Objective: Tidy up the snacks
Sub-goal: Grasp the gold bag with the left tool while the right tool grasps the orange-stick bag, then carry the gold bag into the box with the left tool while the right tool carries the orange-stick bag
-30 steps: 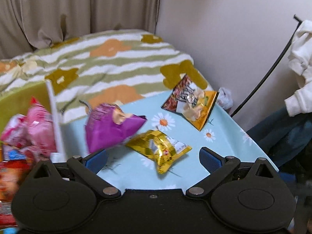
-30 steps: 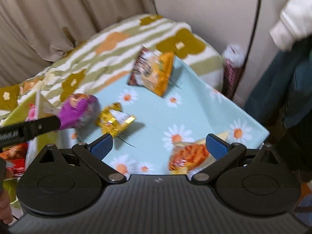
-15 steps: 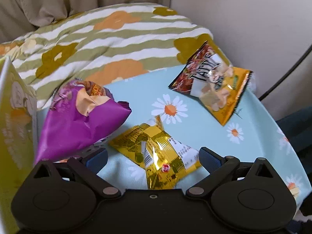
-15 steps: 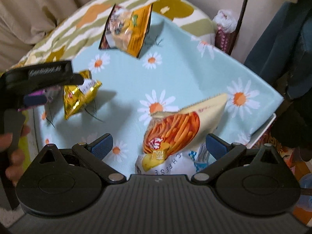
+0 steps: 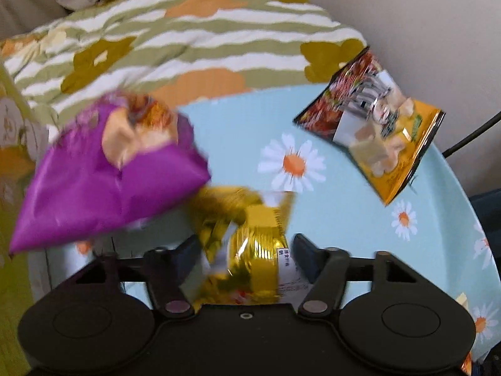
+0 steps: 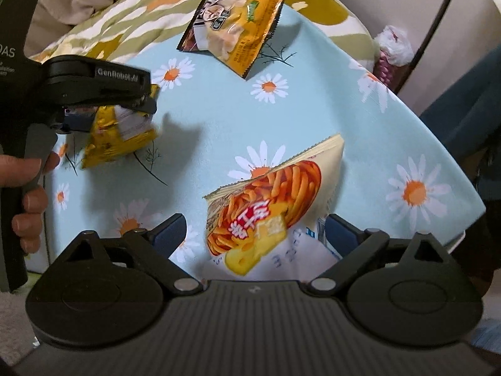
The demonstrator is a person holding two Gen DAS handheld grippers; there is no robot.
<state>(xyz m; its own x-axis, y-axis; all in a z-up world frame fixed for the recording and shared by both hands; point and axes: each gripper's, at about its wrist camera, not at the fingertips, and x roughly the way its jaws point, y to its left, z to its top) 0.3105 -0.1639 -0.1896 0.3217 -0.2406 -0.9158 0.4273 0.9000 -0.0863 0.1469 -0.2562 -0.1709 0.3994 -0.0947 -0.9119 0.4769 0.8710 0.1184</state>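
Two hand-held claws over a desk covered in a pale blue daisy-print cloth, with a striped floral quilt behind its far edge. The left claw has just been closing, and its jaws now stand clamped on the gold foil snack packet, near the desk's left edge; in the right wrist view the same claw is seen from the side, pinching the packet's upper part while the lower part sags toward the cloth. A hand grips the left handle. The right claw stands with its jaws apart on either side of the orange cheese-stick packet, which lies near the desk's front edge; the pads do not appear to press on it. A purple packet, blurred, sits just beside the gold one on its left and appears to overlap its edge. A yellow-and-black packet lies flat near the far right corner. Risks: the foil is slick and air-filled, so a pinch on a crumpled fold could slip on lifting; the adjacent purple packet could be dragged or knocked over the left edge; the cheese-stick packet, close to the front edge, could be pushed off if the right claw closes off-centre.
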